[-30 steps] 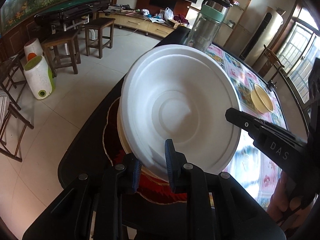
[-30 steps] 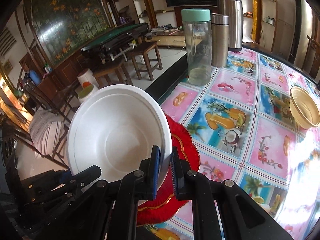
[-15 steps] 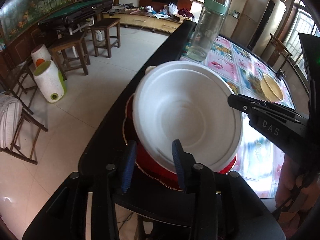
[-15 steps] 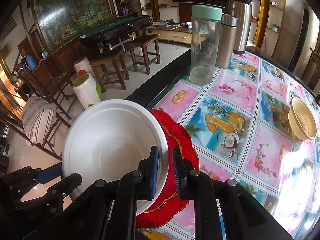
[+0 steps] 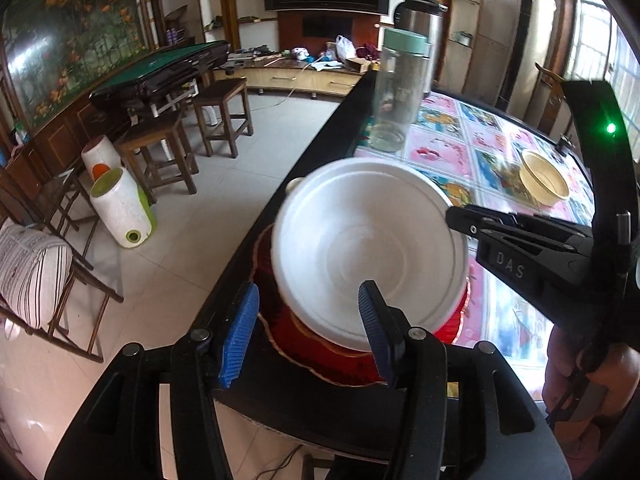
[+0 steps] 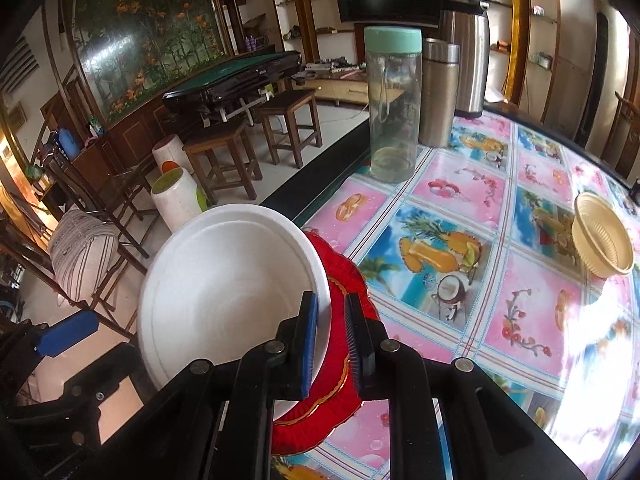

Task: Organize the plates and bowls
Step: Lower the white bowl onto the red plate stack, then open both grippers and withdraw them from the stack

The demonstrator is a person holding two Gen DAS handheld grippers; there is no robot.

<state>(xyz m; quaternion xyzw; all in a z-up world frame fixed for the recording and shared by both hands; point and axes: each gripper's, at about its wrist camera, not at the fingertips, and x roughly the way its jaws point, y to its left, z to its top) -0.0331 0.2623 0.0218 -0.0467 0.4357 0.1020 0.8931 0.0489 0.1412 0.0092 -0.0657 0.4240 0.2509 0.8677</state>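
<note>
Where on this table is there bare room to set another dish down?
The tablecloth is bare between the red plate, the yellow bowl and the bottle. It is crowded at the near edge, where the white bowl sits on the red plate.

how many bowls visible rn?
2. White bowl on the red plate at the table's near edge, right gripper pinching its rim; yellow bowl far right. More may be nested underneath.

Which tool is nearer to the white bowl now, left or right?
Right. The right tool straddles the white bowl rim. The left tool is open, its fingers around the near rim, apparently not touching.
</note>
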